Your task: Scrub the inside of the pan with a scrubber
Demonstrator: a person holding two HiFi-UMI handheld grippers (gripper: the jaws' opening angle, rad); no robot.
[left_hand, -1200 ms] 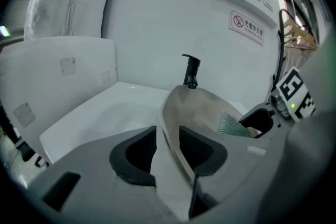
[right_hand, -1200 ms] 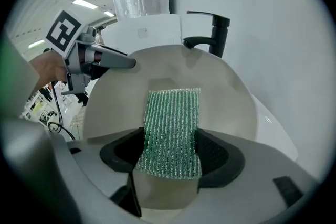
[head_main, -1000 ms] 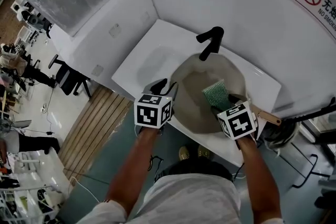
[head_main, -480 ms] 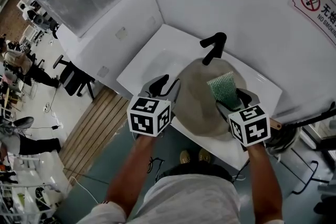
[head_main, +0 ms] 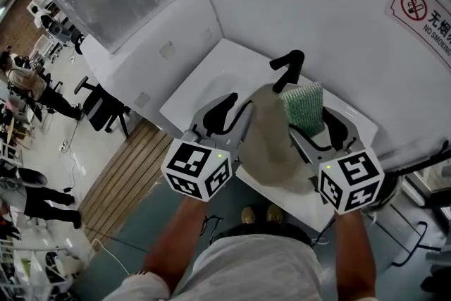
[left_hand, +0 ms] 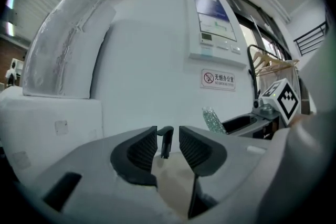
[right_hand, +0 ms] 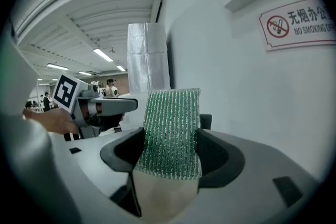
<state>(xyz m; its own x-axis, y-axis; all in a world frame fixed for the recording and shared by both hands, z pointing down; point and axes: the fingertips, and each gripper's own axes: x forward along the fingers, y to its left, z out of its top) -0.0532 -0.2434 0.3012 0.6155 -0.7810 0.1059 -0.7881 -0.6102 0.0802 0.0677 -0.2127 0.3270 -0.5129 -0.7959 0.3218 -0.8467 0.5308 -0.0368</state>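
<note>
A beige pan lies in the white sink under a black tap. My right gripper is shut on a green mesh scrubber and holds it upright above the pan's right side, clear of it. In the right gripper view the scrubber fills the gap between the pads, with the pan below. My left gripper hovers over the pan's left rim. It is open, its jaws have just been closing a little, and nothing is between them; only the distant tap shows through the gap.
A white wall rises right behind the sink, with a no-smoking sign on it. A white cabinet stands to the left of the sink. People and office chairs are far off at the left edge.
Both grippers have risen from the pan toward the camera. The scrubber came up out of the pan with the right gripper. The pan stays in the sink.
</note>
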